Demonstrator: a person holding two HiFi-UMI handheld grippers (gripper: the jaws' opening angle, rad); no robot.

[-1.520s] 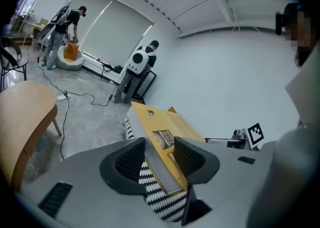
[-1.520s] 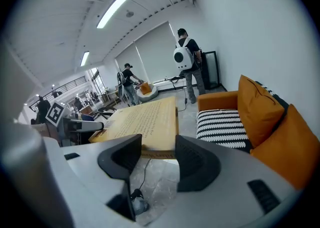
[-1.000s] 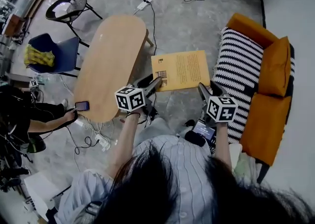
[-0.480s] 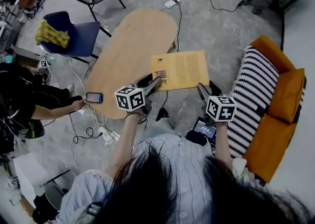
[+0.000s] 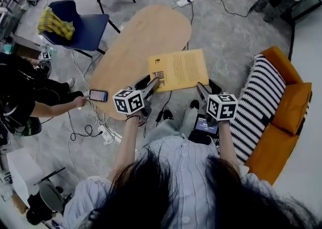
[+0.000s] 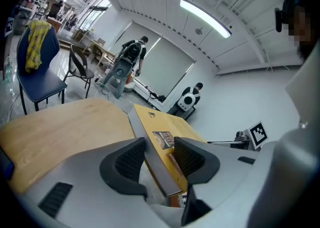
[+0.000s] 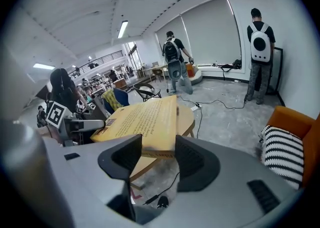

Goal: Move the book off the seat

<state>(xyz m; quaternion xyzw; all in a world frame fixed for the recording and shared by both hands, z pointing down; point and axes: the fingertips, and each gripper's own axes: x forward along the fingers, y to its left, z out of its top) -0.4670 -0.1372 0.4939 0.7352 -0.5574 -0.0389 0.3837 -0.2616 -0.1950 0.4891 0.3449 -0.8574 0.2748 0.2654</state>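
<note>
- A flat, yellow-covered book (image 5: pixel 178 69) is being held roughly level in the air beside the light wooden oval bench (image 5: pixel 132 47). Judging by the head view, it is partly above that bench's right-hand edge.
- The left hand-held gripper (image 5: pixel 152 85) is being pressed onto the book's near left corner, with one pad on the cover and the other against the spine side.
- The right hand-held gripper (image 5: pixel 200 90) is being clamped on the book's near right edge, and that edge is filling the gap between its jaws.
- The book is being carried by these two grips alone; it cannot be told whether its underside is touching the bench.
- The orange upholstered sofa (image 5: pixel 292 97), draped with a black-and-white striped throw (image 5: pixel 259 97), is being taken as the seat. It lies to the right of the bench, well apart from the book, and nothing book-like is being shown on it.
- The main part of the task is therefore being judged as done, since the book is already off the seat.
- What is left is judged to be the setting down and the release of both grips. The bare bench top is the likely resting place, though no place is being named by the task.
</note>
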